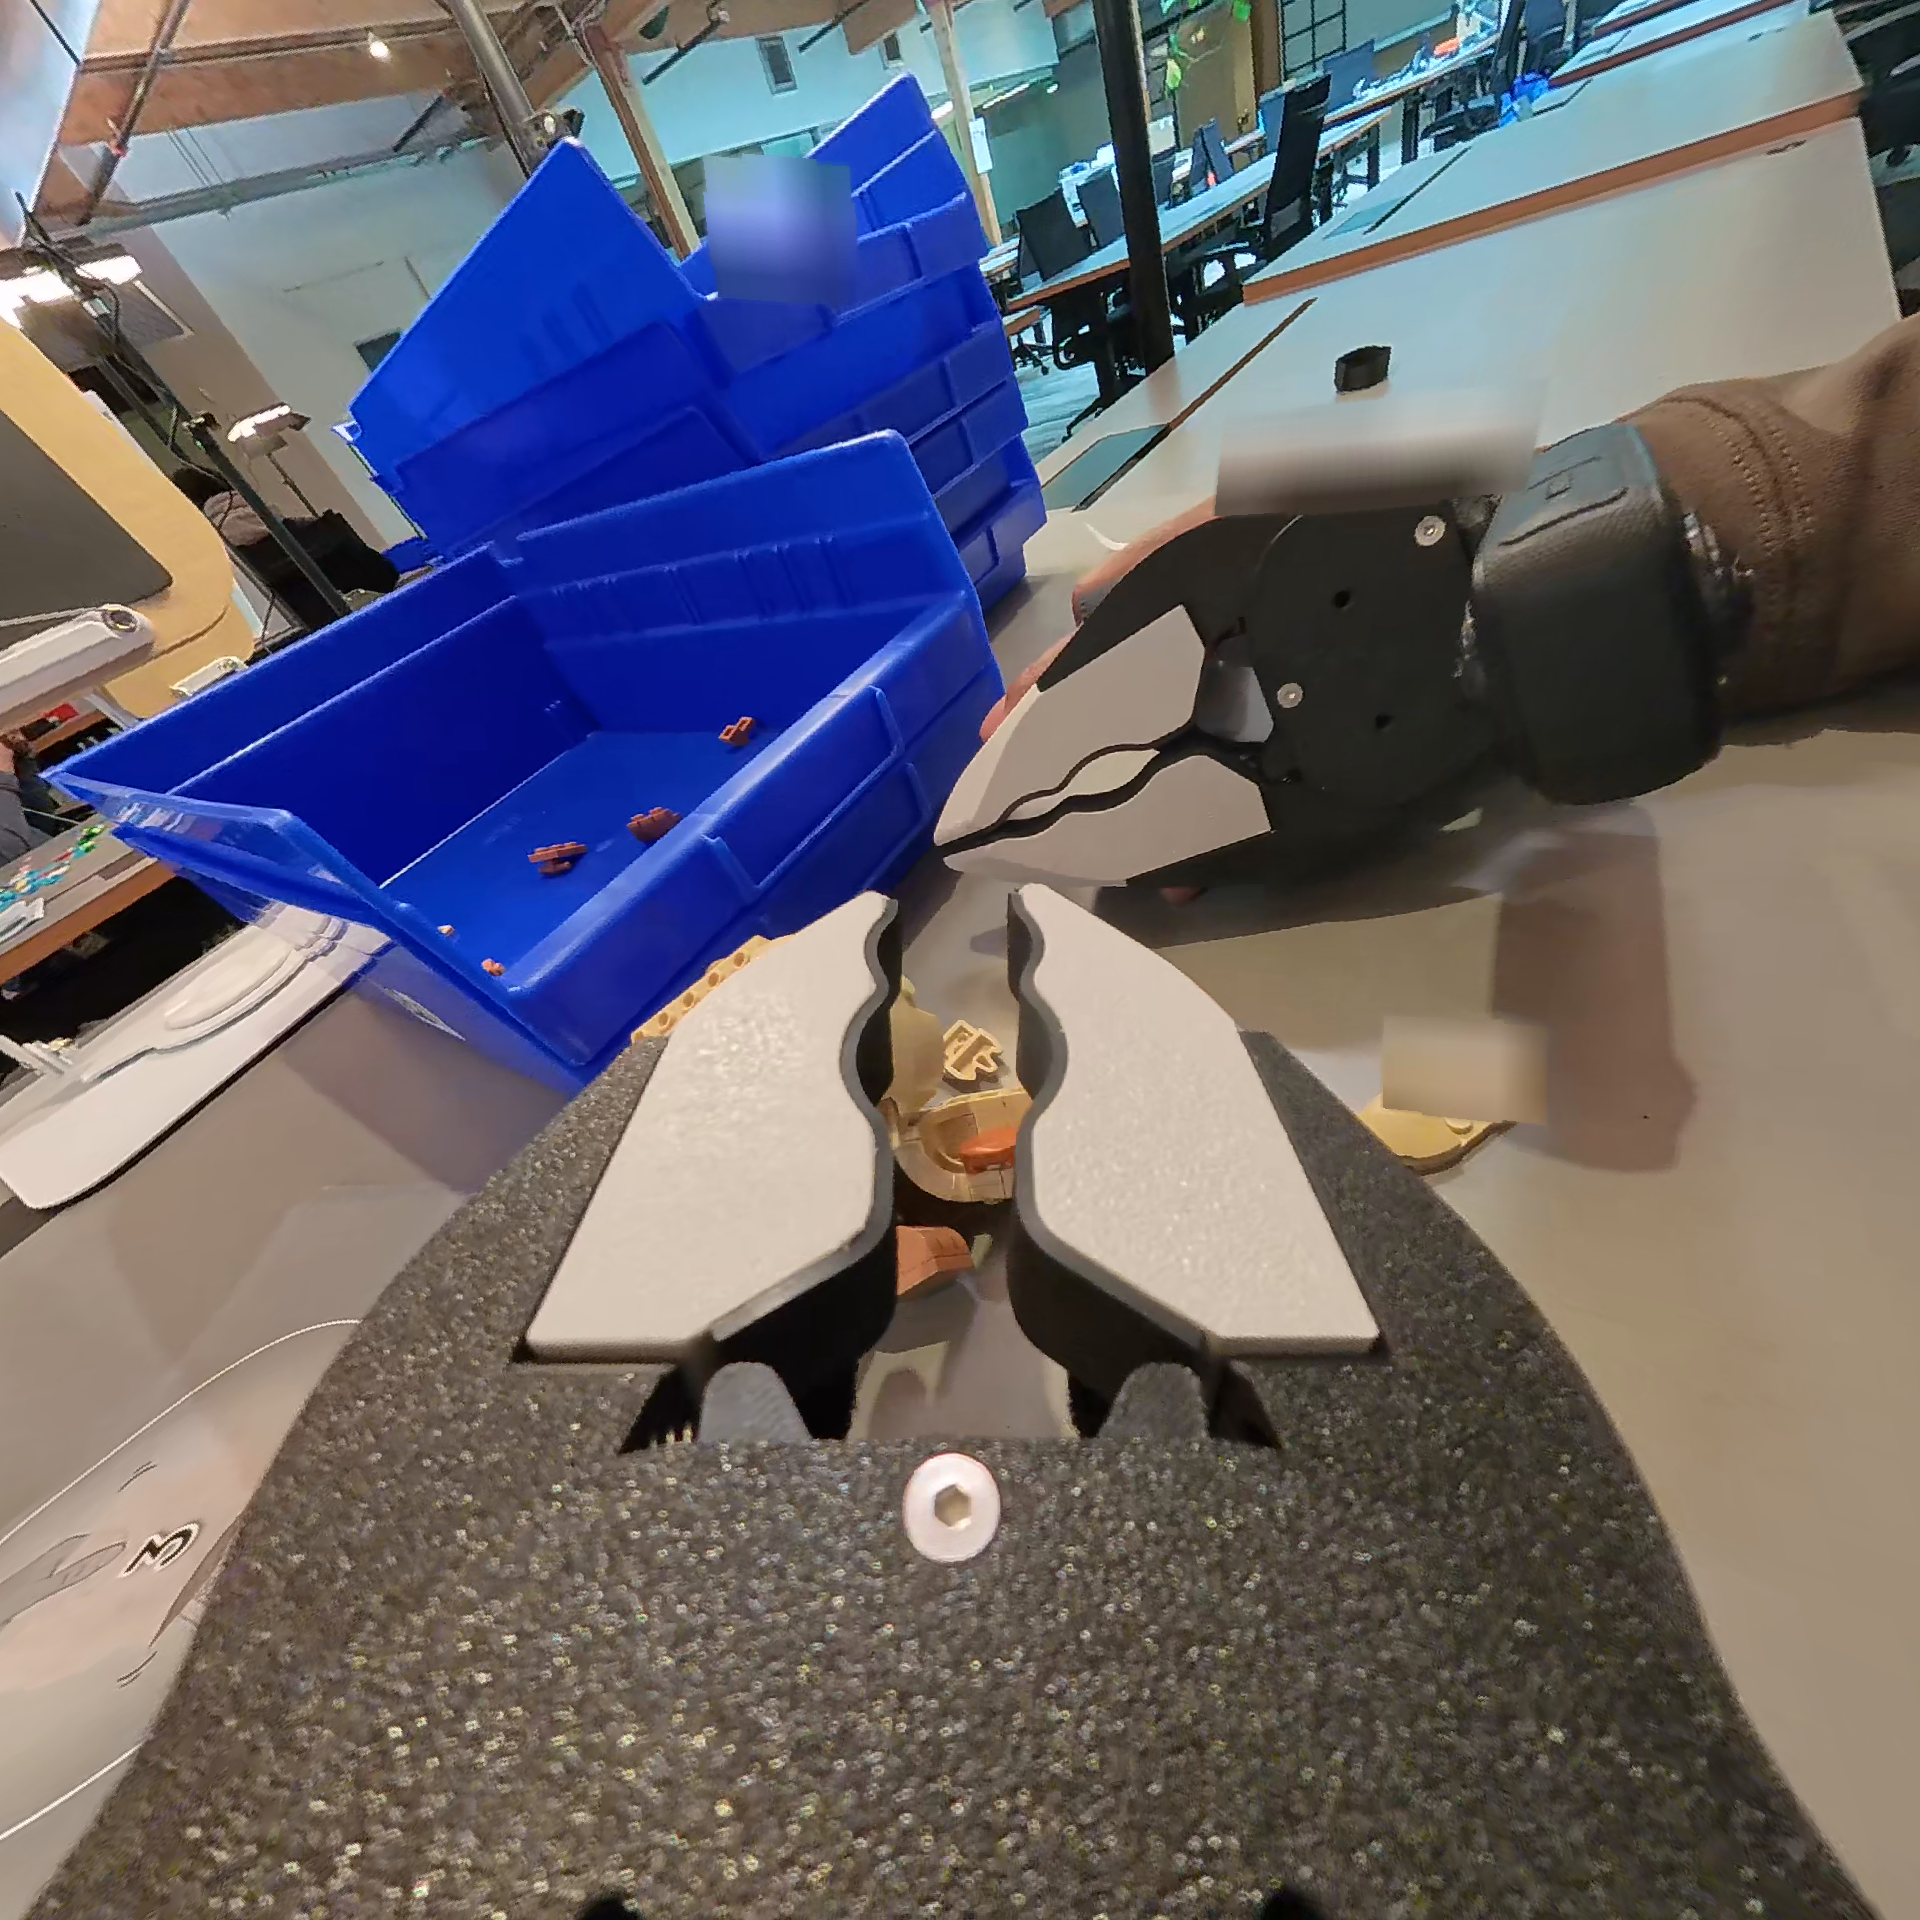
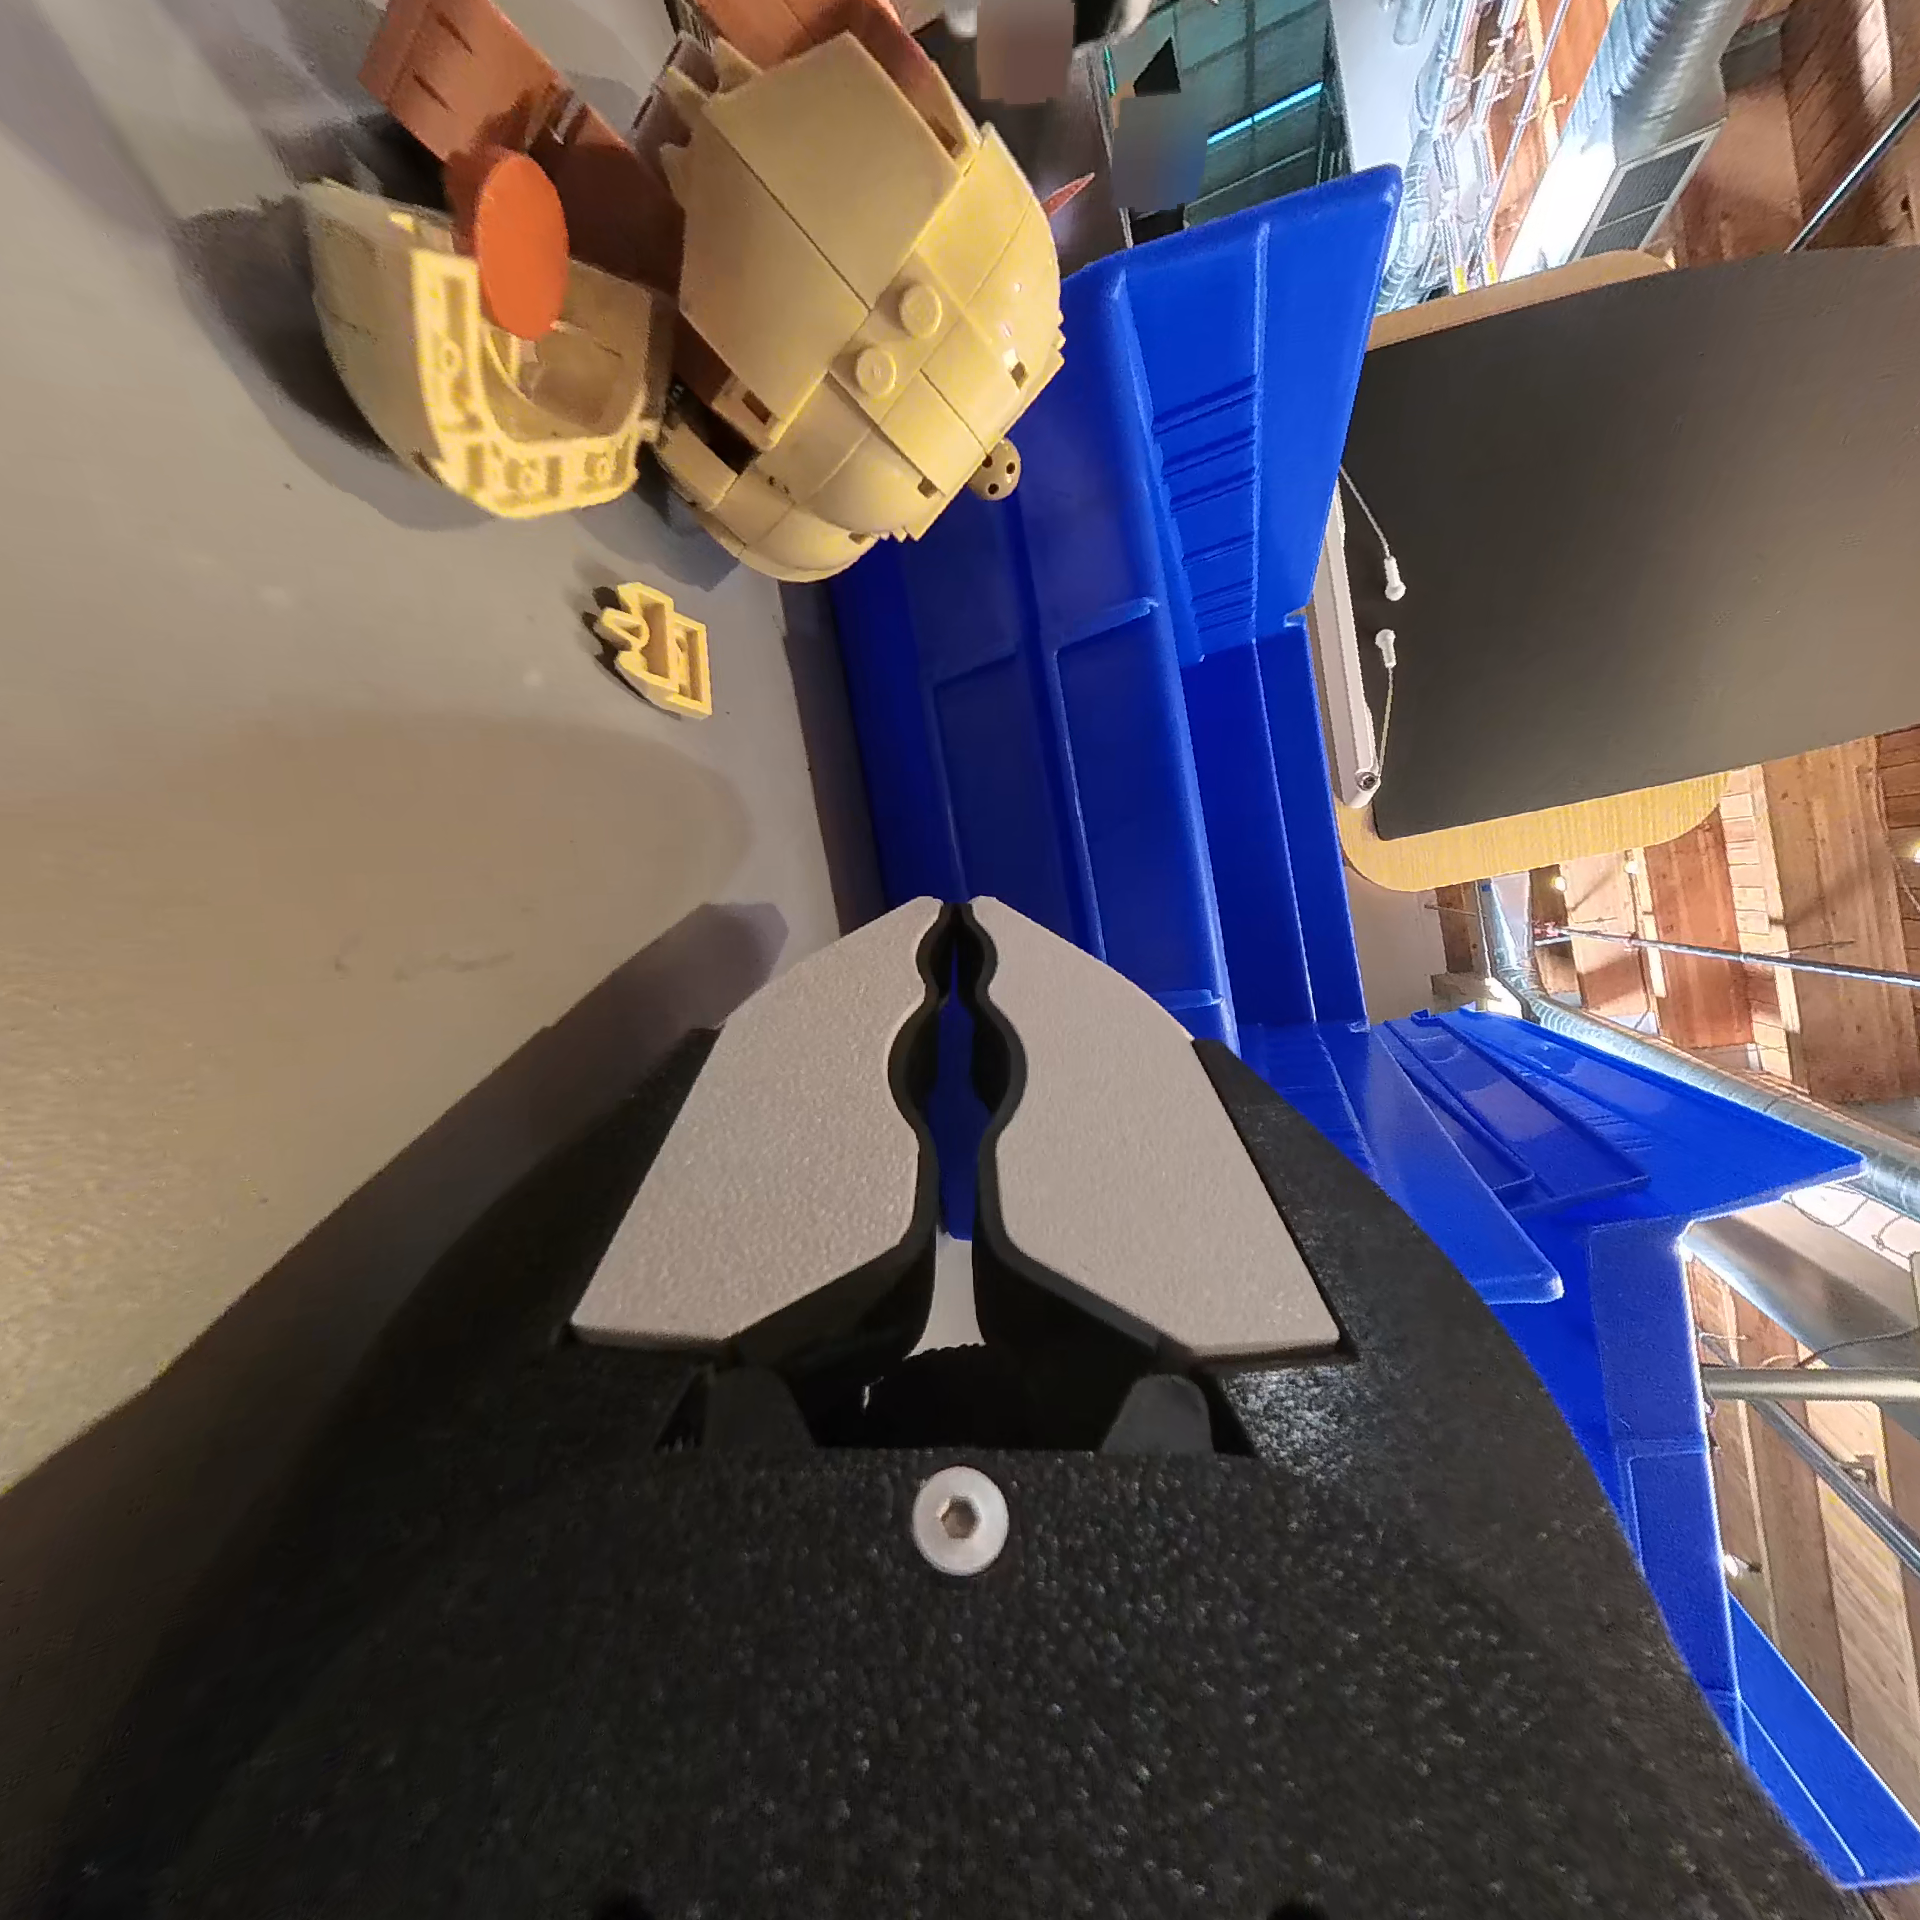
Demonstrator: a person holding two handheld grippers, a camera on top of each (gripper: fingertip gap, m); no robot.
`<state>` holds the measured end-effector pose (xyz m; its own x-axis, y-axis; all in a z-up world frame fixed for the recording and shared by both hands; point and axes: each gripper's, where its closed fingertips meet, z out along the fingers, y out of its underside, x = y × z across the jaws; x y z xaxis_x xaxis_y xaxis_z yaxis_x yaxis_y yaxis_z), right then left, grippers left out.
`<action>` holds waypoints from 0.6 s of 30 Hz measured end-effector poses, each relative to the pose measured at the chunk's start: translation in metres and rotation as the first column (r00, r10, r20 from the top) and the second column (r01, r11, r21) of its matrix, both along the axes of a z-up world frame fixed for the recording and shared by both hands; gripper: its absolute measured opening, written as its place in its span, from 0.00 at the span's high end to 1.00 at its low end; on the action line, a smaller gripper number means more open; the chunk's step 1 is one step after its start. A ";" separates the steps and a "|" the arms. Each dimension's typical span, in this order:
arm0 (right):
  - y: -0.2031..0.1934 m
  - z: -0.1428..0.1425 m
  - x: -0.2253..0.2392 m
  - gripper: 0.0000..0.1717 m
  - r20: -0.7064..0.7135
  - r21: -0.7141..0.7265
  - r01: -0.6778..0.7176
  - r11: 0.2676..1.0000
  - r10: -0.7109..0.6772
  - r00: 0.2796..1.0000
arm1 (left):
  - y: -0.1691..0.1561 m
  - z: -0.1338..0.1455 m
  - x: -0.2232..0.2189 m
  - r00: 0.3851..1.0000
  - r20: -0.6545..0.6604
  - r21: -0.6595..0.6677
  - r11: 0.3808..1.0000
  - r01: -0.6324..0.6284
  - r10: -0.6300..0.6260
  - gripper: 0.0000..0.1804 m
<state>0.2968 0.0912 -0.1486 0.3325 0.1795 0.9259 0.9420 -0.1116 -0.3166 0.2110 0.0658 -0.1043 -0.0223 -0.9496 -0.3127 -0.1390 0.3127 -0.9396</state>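
Tan brick model [image 2: 831,312] lies under the left gripper [image 1: 951,914], fingers parted, gripping nothing; right gripper [image 2: 956,914] pinched shut, empty (beside the blue bin [image 1: 623,748]). Closing carelessly could snap pieces off.

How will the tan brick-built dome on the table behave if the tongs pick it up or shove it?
The tan dome is many small plates and curved pieces snapped together, so it is probably stiff, yet a push could pop pieces off. Its rounded shell suggests it may rock or roll rather than slide. A loose tan piece already lies beside it on the table.
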 end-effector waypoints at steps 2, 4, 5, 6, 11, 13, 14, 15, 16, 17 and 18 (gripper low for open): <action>0.000 0.000 0.000 1.00 -0.001 0.000 0.001 1.000 -0.001 1.000 | 0.000 0.000 0.000 1.000 0.000 0.000 1.000 0.000 0.000 0.90; 0.000 0.000 0.000 1.00 -0.003 0.000 0.002 1.000 -0.002 1.000 | 0.000 0.000 0.000 1.000 0.000 0.001 1.000 0.001 -0.001 0.90; 0.000 0.000 0.001 1.00 -0.004 0.000 0.002 1.000 -0.002 1.000 | 0.000 0.000 0.000 1.000 -0.001 0.000 1.000 0.001 -0.001 0.90; 0.000 0.000 0.001 1.00 -0.005 0.000 0.003 1.000 -0.003 1.000 | 0.000 0.000 0.000 1.000 0.000 0.000 1.000 0.001 -0.001 0.90; 0.001 0.000 0.001 1.00 -0.008 0.000 0.003 1.000 -0.003 1.000 | 0.000 0.000 0.000 1.000 0.001 -0.002 1.000 0.002 -0.002 0.90; 0.001 0.000 0.001 1.00 -0.008 0.000 0.003 1.000 -0.003 1.000 | 0.000 0.000 0.000 1.000 0.001 -0.003 1.000 0.002 -0.002 0.90; 0.001 0.000 0.001 1.00 -0.009 0.000 0.003 1.000 -0.003 1.000 | 0.000 0.000 0.000 1.000 0.001 -0.003 1.000 0.002 -0.002 0.90; 0.001 0.000 0.001 1.00 -0.010 0.000 0.003 1.000 -0.003 1.000 | 0.000 0.000 0.000 1.000 0.001 -0.003 1.000 0.002 -0.002 0.90; 0.001 0.000 0.002 1.00 -0.011 0.000 0.003 1.000 -0.003 1.000 | 0.000 0.000 0.000 1.000 0.001 -0.002 1.000 0.002 -0.002 0.90; 0.001 0.000 0.002 1.00 -0.012 0.000 0.004 1.000 -0.004 1.000 | 0.000 0.000 0.000 1.000 0.001 -0.002 1.000 0.001 -0.001 0.90; 0.001 0.000 0.002 1.00 -0.014 0.000 0.004 1.000 -0.004 1.000 | 0.000 0.000 0.000 1.000 -0.001 -0.002 1.000 0.001 -0.001 0.90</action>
